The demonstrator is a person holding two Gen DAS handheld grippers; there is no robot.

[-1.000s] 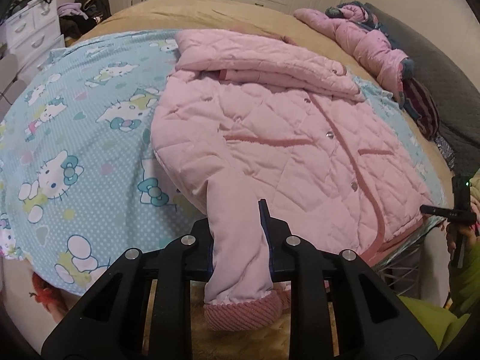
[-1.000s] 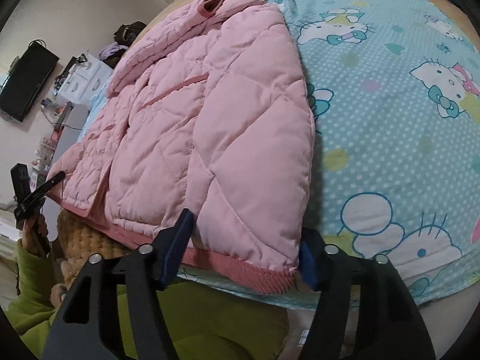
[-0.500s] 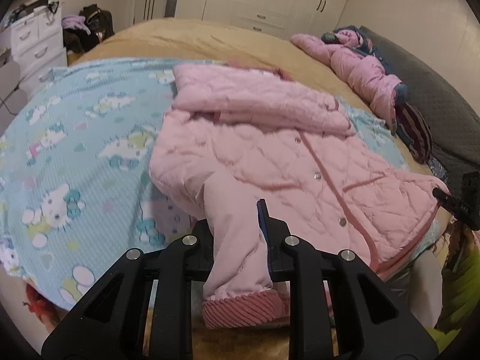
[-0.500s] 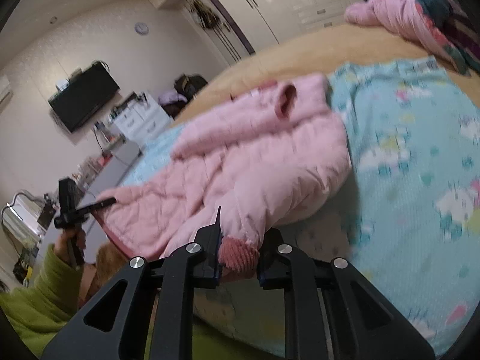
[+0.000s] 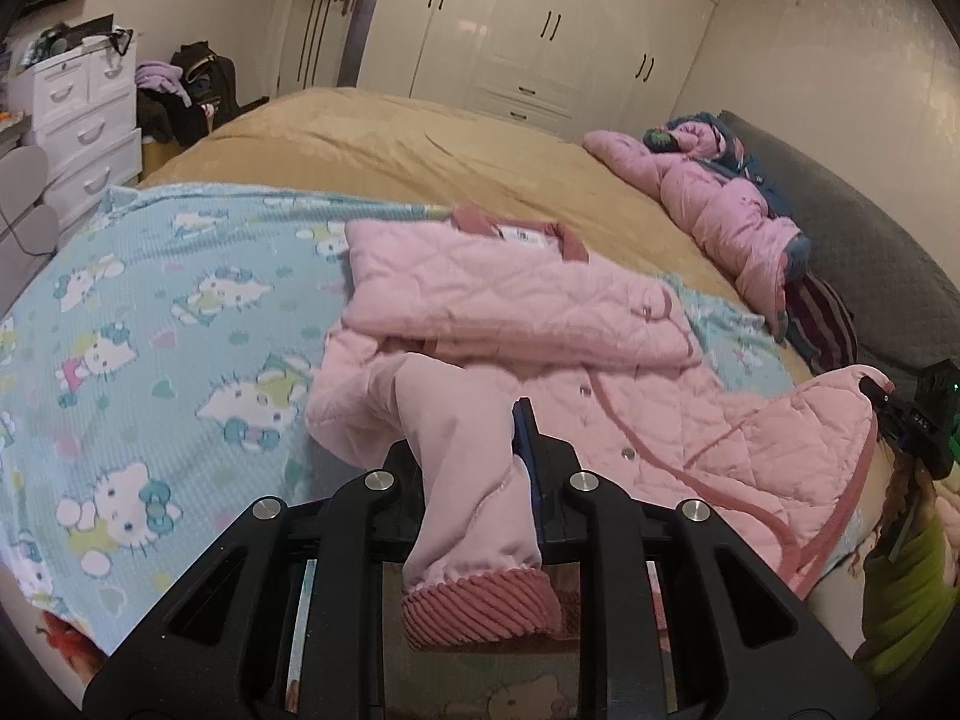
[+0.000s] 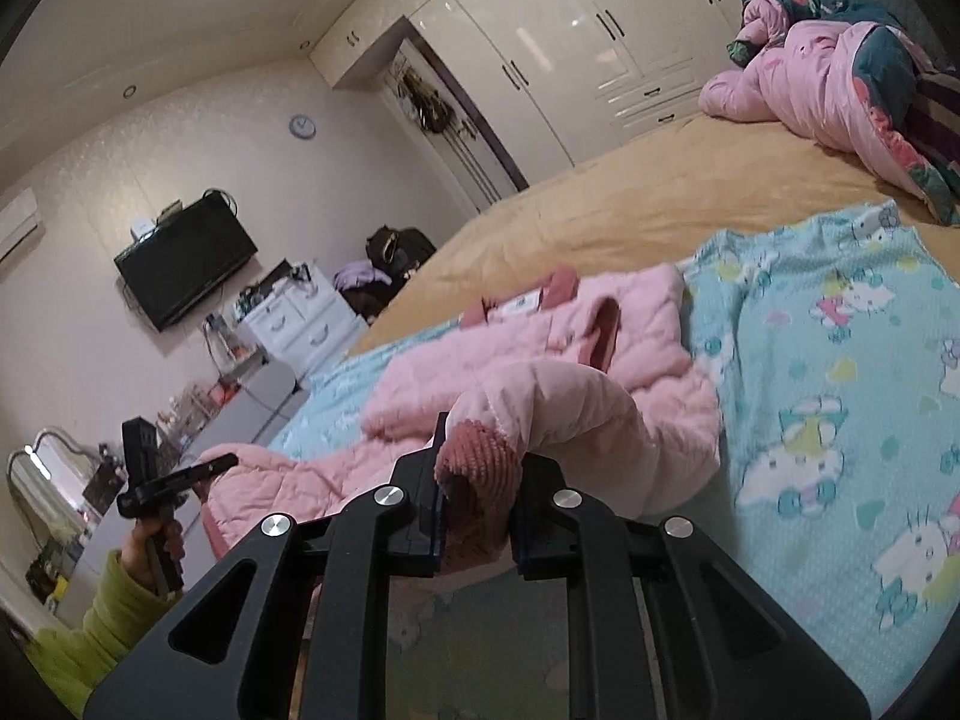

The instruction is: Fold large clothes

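Jacket, pink and quilted, lies front-up on the cartoon-cat blanket spread over the tan bed, collar toward the far wardrobe. Both lower corners are up off the bed! The left gripper is clamped narrow on 1 sleeve, the ribbed cuff dangling below the jaws toward the camera. The right gripper is pinched tight on the ribbed hem at the jacket's other bottom corner, the fabric arching up from the bed into its jaws.

Risk now, as I judge it: this padded fabric is thick and slick, and the right grip takes only the hem's edge, so a quick swing toward the collar could pull it free. The left holds the sleeve, not the body, so the sleeve may slide out sideways and leave the fold lopsided. Uneven lift between the 2 hands would skew the crease or drag the blanket along.

Beyond, a second pink garment is heaped by the grey headboard, well apart. A green-sleeved arm holds the far tool.
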